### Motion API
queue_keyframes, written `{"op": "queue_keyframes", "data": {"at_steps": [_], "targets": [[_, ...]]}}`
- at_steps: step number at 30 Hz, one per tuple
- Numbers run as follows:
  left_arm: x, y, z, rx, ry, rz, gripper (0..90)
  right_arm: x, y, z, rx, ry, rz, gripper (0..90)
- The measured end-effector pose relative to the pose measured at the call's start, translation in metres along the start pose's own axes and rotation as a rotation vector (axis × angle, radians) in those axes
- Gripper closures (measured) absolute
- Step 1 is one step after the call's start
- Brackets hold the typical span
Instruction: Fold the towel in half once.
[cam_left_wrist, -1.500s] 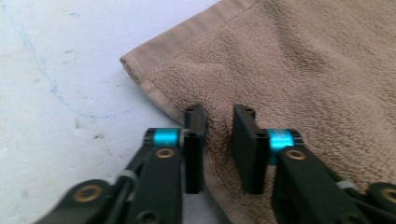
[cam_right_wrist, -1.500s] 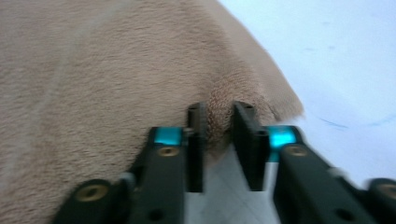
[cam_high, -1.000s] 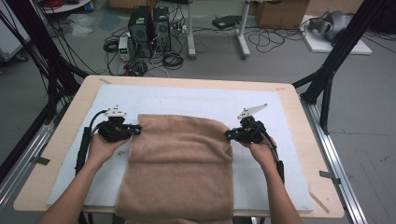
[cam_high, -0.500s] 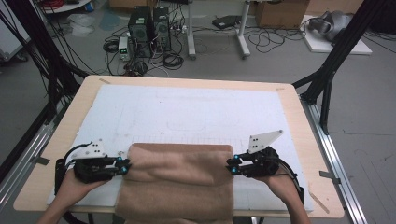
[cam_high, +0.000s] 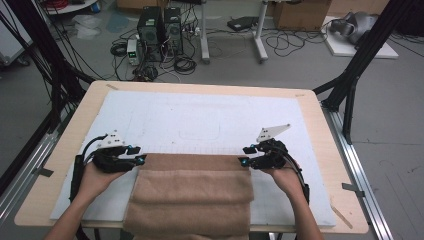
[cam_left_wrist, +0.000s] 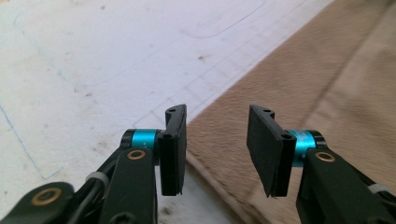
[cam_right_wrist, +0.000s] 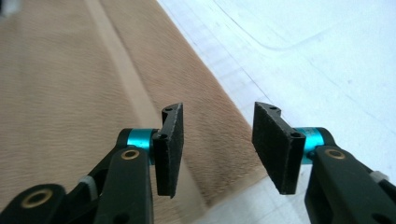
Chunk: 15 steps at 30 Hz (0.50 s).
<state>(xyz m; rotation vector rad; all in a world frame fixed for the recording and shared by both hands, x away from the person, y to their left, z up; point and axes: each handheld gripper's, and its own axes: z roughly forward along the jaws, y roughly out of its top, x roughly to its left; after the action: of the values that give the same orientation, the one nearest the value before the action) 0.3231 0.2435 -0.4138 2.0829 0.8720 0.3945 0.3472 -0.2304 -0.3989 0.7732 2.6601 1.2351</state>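
Note:
A tan towel (cam_high: 192, 192) lies folded in layers on the white mat, its near end hanging over the table's front edge. My left gripper (cam_high: 140, 159) is at the towel's far left corner; my right gripper (cam_high: 243, 157) is at its far right corner. Both have just been opening. In the left gripper view the left gripper (cam_left_wrist: 215, 149) stands open above the towel's edge (cam_left_wrist: 299, 88), nothing pressed between the pads. In the right gripper view the right gripper (cam_right_wrist: 215, 149) is open over the towel's corner (cam_right_wrist: 224, 154), also free of it.
The white mat (cam_high: 200, 120) covers most of the wooden table (cam_high: 70, 145); its far half is bare. Black frame legs (cam_high: 350, 85) stand at the table's right and left. Computers and cables lie on the floor beyond.
Both hands pulled the towel's far edge toward the front of the table, then shifted back a little. The towel now lies folded in layers. Both grippers went from shut on the towel to open.

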Motion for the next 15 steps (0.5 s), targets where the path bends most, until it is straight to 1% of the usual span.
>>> {"op": "queue_keyframes", "data": {"at_steps": [1, 3, 4, 5, 7, 8, 9, 11, 12, 13, 14, 15], "targets": [[0.002, 0.0, 0.005, 0.011, -0.003, -0.016, 56.2, -0.002, -0.001, 0.003, 0.007, -0.006, 0.002, 50.4], [0.004, 0.0, 0.011, 0.023, 0.003, -0.012, 54.2, -0.004, -0.004, 0.008, 0.02, -0.018, 0.01, 48.5], [0.005, -0.001, 0.014, 0.033, -0.001, -0.016, 53.4, -0.004, -0.005, 0.011, 0.022, -0.025, 0.016, 48.2], [0.005, -0.001, 0.017, 0.045, -0.007, -0.02, 52.3, -0.006, -0.007, 0.013, 0.02, -0.024, 0.021, 47.8], [0.006, -0.002, 0.022, 0.086, 0.001, -0.013, 50.1, -0.008, -0.011, 0.017, 0.023, -0.03, 0.04, 46.7], [0.006, -0.003, 0.025, 0.096, 0.0, -0.021, 48.8, -0.01, -0.013, 0.019, 0.028, -0.031, 0.048, 46.4], [0.006, -0.004, 0.027, 0.105, 0.0, -0.019, 48.5, -0.011, -0.015, 0.021, 0.031, -0.031, 0.061, 45.8], [0.005, -0.005, 0.031, 0.122, 0.003, -0.017, 48.4, -0.013, -0.017, 0.024, 0.04, -0.029, 0.073, 45.2], [0.005, -0.006, 0.032, 0.123, -0.006, -0.017, 49.2, -0.014, -0.018, 0.025, 0.049, -0.026, 0.076, 45.1], [0.005, -0.006, 0.033, 0.117, -0.016, -0.011, 52.2, -0.014, -0.018, 0.026, 0.053, -0.027, 0.074, 45.0], [0.004, -0.006, 0.033, 0.117, -0.015, -0.015, 53.7, -0.015, -0.018, 0.028, 0.058, -0.025, 0.074, 45.1], [0.004, -0.006, 0.032, 0.119, -0.024, -0.016, 55.5, -0.015, -0.019, 0.03, 0.071, -0.028, 0.077, 45.9]]}}
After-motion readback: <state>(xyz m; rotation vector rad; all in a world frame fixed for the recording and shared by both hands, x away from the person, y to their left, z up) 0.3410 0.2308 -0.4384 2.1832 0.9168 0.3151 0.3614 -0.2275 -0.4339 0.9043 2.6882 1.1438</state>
